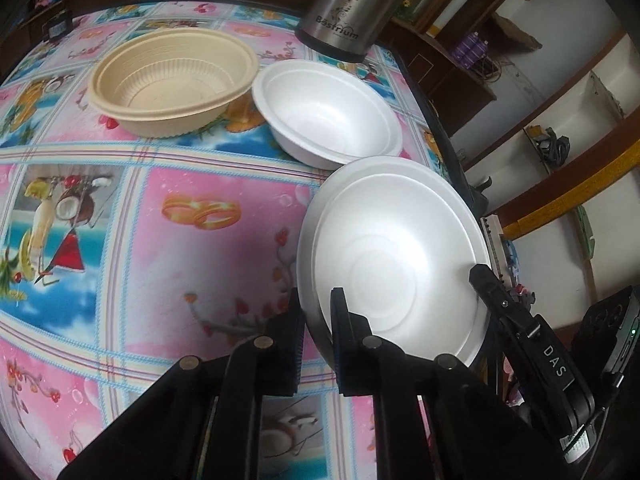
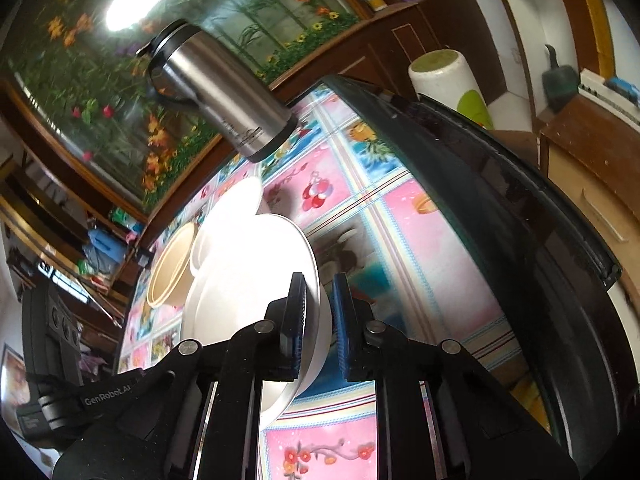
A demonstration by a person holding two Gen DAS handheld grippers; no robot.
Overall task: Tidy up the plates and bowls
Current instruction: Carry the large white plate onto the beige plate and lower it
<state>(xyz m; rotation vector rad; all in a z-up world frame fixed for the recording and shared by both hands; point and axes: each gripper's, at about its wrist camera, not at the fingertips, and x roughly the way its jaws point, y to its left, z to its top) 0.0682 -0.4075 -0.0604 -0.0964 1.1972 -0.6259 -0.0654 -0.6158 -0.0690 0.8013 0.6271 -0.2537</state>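
**Left-wrist view: both grippers on one foam bowl**

Left-wrist cam shows the left gripper (image 1: 316,336) pinching the near rim of a white foam bowl (image 1: 400,256), one finger (image 1: 290,344) outside the wall, the other inside, gap narrow w/ just the rim between. Bowl is tilted, inside facing the cam, held near the table's right edge over the flowery tablecloth (image 1: 152,248). On its far rim the right gripper (image 1: 486,276) touches from the other side, "DAS" printed on its body.

Beyond it, a second white bowl (image 1: 332,116) sits upright on the cloth, and just left of that, rims nearly touching, a beige ribbed bowl (image 1: 168,80). Steel thermos (image 1: 348,4) stands behind them at the table's back.

Right-wrist cam: right gripper (image 2: 320,320) clamps the same white foam bowl (image 2: 248,276) by its rim, blue pads (image 2: 298,320) close on either side of the wall. Beige bowl (image 2: 170,276) peeks out at left, steel thermos (image 2: 224,92) farther back. White-green cylinder (image 2: 448,84) stands off past the table's dark edge; can't tell what it is.
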